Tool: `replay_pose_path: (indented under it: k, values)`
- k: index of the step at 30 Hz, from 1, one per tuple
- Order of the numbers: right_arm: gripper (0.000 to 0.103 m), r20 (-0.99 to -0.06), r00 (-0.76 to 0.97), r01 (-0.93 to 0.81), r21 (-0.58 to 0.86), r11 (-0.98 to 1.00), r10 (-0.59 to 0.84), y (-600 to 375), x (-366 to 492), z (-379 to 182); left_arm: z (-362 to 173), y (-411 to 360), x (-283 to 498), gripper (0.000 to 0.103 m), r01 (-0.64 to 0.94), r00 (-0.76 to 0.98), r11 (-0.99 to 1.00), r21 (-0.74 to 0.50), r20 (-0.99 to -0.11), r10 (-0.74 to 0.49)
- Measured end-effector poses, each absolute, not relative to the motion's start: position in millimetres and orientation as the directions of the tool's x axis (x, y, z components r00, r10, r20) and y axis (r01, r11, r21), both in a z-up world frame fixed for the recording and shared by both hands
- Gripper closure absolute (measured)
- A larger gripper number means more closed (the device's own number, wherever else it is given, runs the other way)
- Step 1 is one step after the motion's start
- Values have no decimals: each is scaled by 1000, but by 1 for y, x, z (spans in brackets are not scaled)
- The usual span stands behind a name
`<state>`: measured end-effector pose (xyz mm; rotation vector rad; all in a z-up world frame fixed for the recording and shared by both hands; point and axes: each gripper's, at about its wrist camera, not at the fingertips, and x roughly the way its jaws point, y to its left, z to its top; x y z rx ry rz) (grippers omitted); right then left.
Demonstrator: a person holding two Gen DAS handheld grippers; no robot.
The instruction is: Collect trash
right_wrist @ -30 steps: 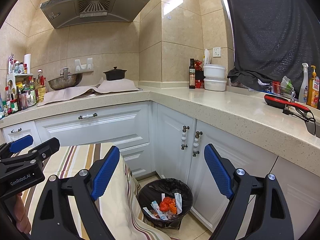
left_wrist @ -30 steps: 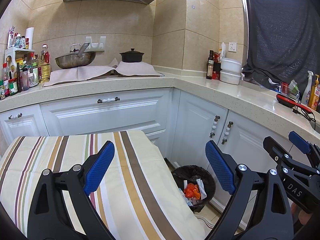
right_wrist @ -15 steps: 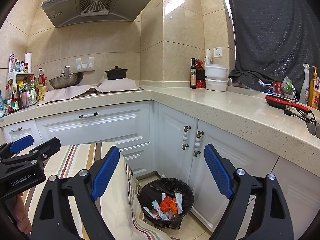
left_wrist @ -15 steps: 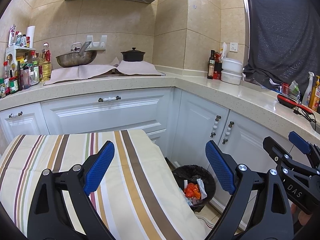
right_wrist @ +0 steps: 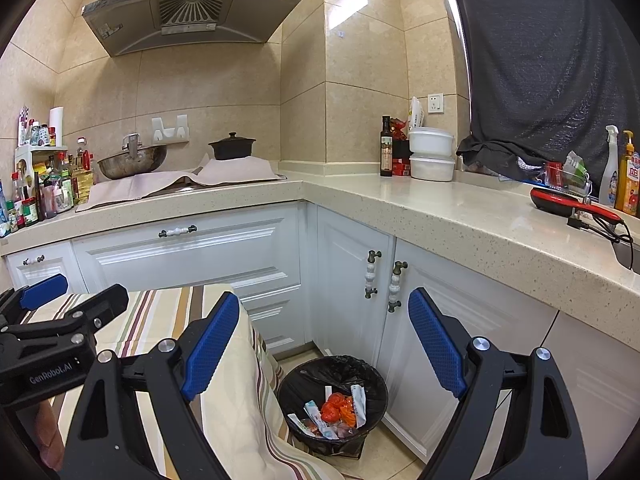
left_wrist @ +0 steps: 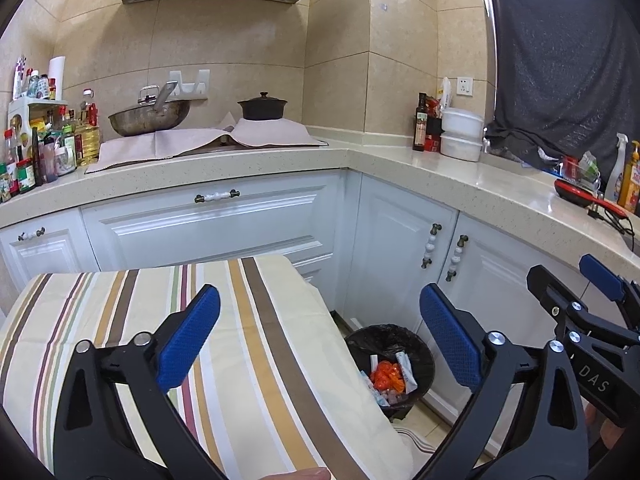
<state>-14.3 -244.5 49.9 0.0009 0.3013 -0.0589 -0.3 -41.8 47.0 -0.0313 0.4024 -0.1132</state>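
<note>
A black-lined trash bin [left_wrist: 416,350] [right_wrist: 300,384] stands on the floor in the cabinet corner. It holds orange wrappers [right_wrist: 338,406] and several white packets [left_wrist: 404,368]. My left gripper [left_wrist: 320,344] is open and empty above the striped tablecloth [left_wrist: 248,344], left of and above the bin. My right gripper [right_wrist: 324,348] is open and empty, held above the bin. Each gripper shows at the edge of the other's view: the right in the left wrist view [left_wrist: 576,304], the left in the right wrist view [right_wrist: 60,308].
White cabinets [right_wrist: 224,252] run under an L-shaped counter [right_wrist: 460,208]. On it are a steel wok [right_wrist: 132,162], a black pot [right_wrist: 232,148], bottles [right_wrist: 40,196], white containers [right_wrist: 431,154] and a red appliance with a cord [right_wrist: 568,204]. The striped table's edge [right_wrist: 240,380] borders the bin.
Both views have shifted slightly downward, so the counter and hood sit higher in frame. Both grippers stay open and empty.
</note>
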Motion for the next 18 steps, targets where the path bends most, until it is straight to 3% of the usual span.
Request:
replay_pose_path:
  k: [13,18]
  values:
    - [19,-297,954,46,-7,999,-46,-239,-12,48,47,-38,2,5,115,918,990,-82,-373,-138]
    - [19,-312,950,19,-5,1000,-20,-229,-4,42,36,-24,19,5,77,896,994,-79,-433,-104]
